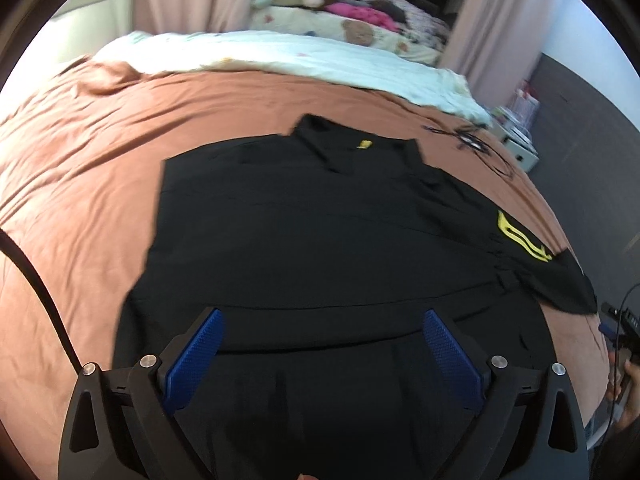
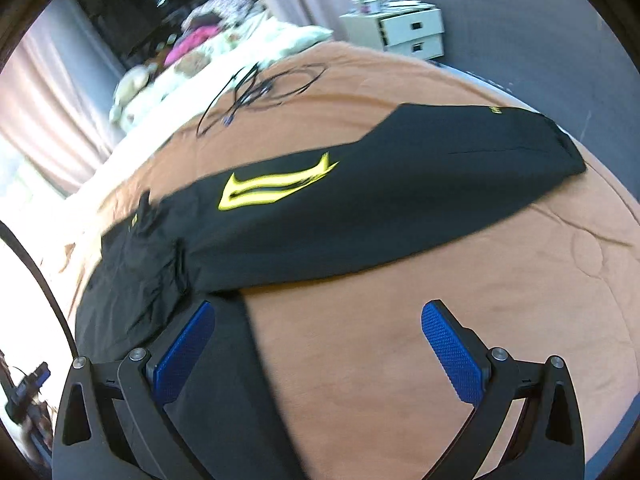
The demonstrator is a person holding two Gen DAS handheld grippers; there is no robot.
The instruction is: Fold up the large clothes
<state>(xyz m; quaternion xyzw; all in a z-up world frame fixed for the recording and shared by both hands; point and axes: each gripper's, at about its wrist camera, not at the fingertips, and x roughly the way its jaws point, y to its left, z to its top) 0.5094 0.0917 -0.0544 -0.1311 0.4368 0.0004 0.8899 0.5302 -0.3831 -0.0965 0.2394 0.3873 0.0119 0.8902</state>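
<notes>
The large black polo shirt with a yellow emblem (image 1: pixel 320 232) lies spread on the brown bedsheet (image 1: pixel 80 184), collar (image 1: pixel 340 152) at the far side in the left wrist view, one sleeve reaching out to the right with the emblem on it. It looks like thin, soft knit fabric: light, limp and without any stiffness, so it will probably sag and drape from wherever it is pinched and may drag wrinkles across the sheet. Best holds, I judge, are the doubled edges: the hem corners near the grippers, the shoulder seams beside the collar, or the sleeve cuff (image 2: pixel 560 148), where the cloth is thicker and less likely to slip from the pads.

The left gripper (image 1: pixel 320 344) hovers over the near part of the shirt, jaws wide apart with nothing between them. The right gripper (image 2: pixel 320 344) hangs over the shirt's edge and bare sheet, jaws likewise spread and empty.

Further out lie a tangle of thin black cable (image 2: pixel 256 88), a pale quilt (image 1: pixel 280 56) and a white drawer unit (image 2: pixel 400 32).
</notes>
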